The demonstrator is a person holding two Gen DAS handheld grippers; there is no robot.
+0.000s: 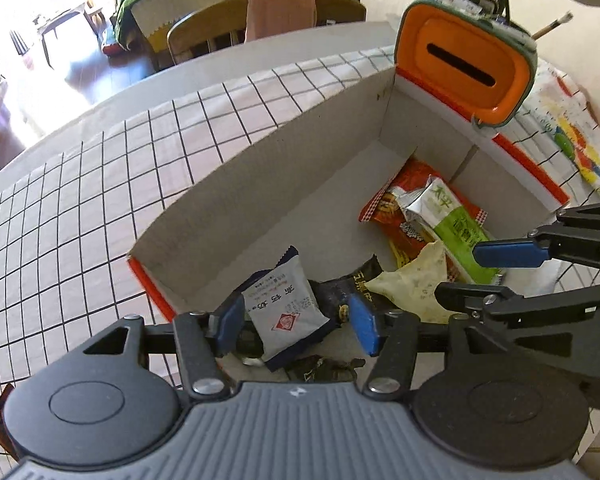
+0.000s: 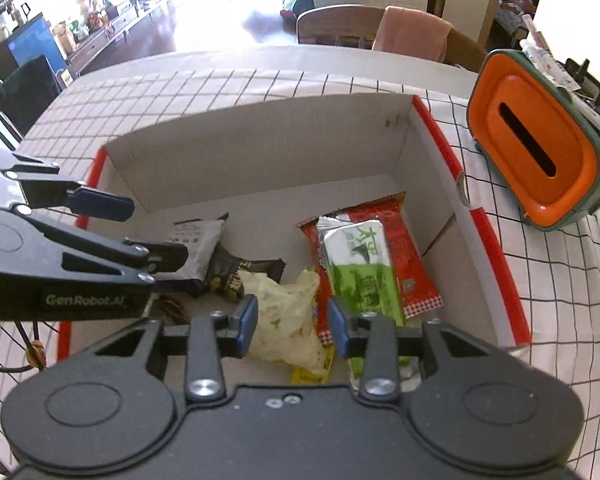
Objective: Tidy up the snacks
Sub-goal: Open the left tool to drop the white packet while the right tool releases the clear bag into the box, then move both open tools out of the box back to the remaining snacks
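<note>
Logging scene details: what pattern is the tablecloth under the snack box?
White with a thin black grid; the tablecloth shows best in the left wrist view.

Both wrist views look down closely into one shared cardboard box (image 1: 260,168), from opposite sides.

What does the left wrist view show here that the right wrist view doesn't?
Only the left wrist view shows the left gripper open around a grey packet, and a colourful printed sheet at the table's far right. Only the right wrist view shows the right gripper open over a pale yellow packet, and a blue cabinet in the room. Both show the cardboard box, green packet, red packet and orange container.
</note>
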